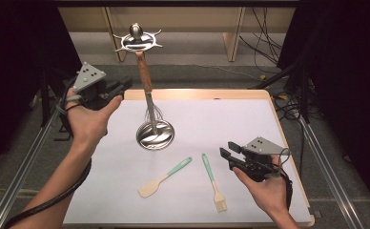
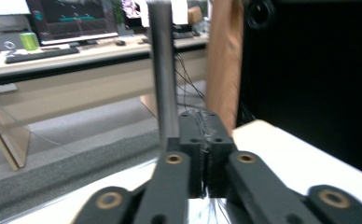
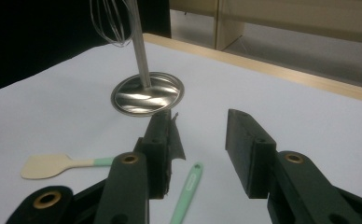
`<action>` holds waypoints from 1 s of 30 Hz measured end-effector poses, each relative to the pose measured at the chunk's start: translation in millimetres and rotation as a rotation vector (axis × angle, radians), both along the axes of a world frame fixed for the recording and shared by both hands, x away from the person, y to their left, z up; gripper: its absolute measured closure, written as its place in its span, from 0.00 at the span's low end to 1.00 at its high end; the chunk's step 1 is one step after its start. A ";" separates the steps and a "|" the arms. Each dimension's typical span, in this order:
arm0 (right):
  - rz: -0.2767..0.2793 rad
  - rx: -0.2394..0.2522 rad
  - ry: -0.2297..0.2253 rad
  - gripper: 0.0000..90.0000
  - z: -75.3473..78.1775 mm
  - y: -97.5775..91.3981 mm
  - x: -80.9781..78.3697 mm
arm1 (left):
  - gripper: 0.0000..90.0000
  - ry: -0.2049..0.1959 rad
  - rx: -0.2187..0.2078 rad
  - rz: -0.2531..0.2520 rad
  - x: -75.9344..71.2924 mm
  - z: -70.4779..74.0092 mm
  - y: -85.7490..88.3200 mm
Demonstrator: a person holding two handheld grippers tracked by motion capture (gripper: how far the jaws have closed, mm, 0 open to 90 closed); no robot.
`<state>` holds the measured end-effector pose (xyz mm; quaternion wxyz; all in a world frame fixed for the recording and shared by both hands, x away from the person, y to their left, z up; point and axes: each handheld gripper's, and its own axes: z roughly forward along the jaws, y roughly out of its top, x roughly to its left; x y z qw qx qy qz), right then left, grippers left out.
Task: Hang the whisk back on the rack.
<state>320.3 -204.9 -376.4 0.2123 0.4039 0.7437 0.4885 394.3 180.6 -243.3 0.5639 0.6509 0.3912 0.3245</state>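
While hanging, whisk [image 1: 149, 95] beside shut left claw [image 1: 121, 88].

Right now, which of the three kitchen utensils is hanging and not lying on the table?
The whisk with the brown wooden handle hangs on the metal stand. The spatula and the brush, both with mint-green handles, lie flat on the white table.

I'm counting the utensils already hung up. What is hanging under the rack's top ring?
A whisk with a wooden handle hangs under the top ring, beside the stand's pole. Its wires sit partly behind the pole. The hook holding it cannot be made out.
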 end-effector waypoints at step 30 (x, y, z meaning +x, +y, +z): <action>0.007 -0.025 -0.034 0.69 -0.9 -3.6 3.3 | 0.99 -0.131 -0.051 0.144 34.4 35.3 10.5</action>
